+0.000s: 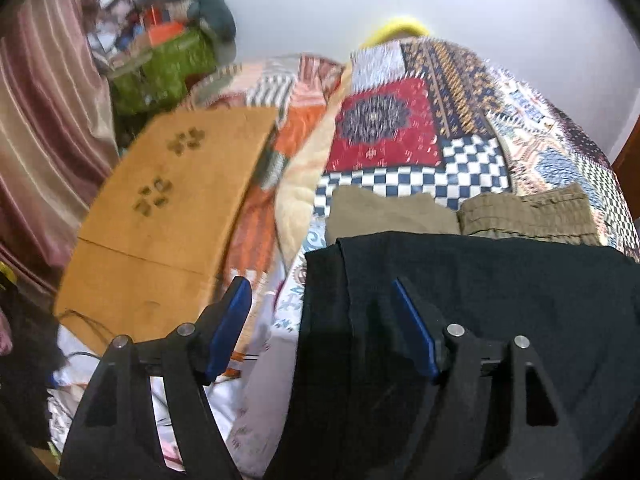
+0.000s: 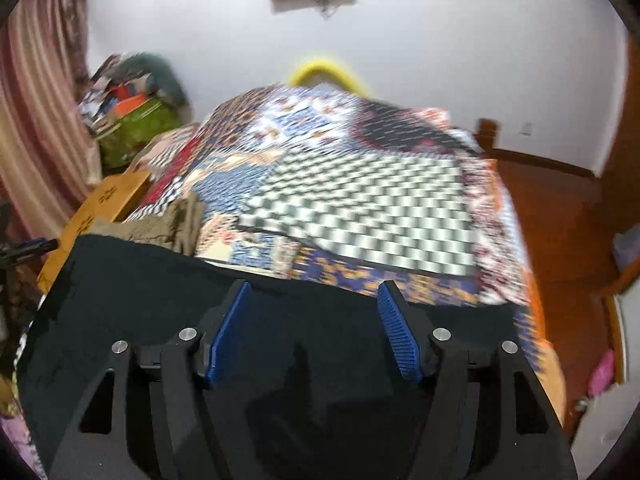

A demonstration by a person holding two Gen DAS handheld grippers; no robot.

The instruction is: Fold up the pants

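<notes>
Dark, near-black pants (image 1: 500, 312) lie spread flat on the patterned bed quilt, filling the lower part of both views (image 2: 140, 288). My left gripper (image 1: 322, 286) hovers over their left edge with its blue pads wide apart and nothing between them. My right gripper (image 2: 314, 290) stands open above the pants' far edge, also holding nothing. A folded olive-khaki garment (image 1: 520, 216) lies just beyond the dark pants, seen also in the right wrist view (image 2: 168, 224).
A flat cardboard sheet (image 1: 176, 200) lies on the bed's left side. Striped curtains (image 1: 44, 120) and a green bag (image 1: 164, 72) of clutter stand at the far left. The patchwork quilt (image 2: 360, 208) stretches ahead; wooden floor (image 2: 560, 220) lies right of the bed.
</notes>
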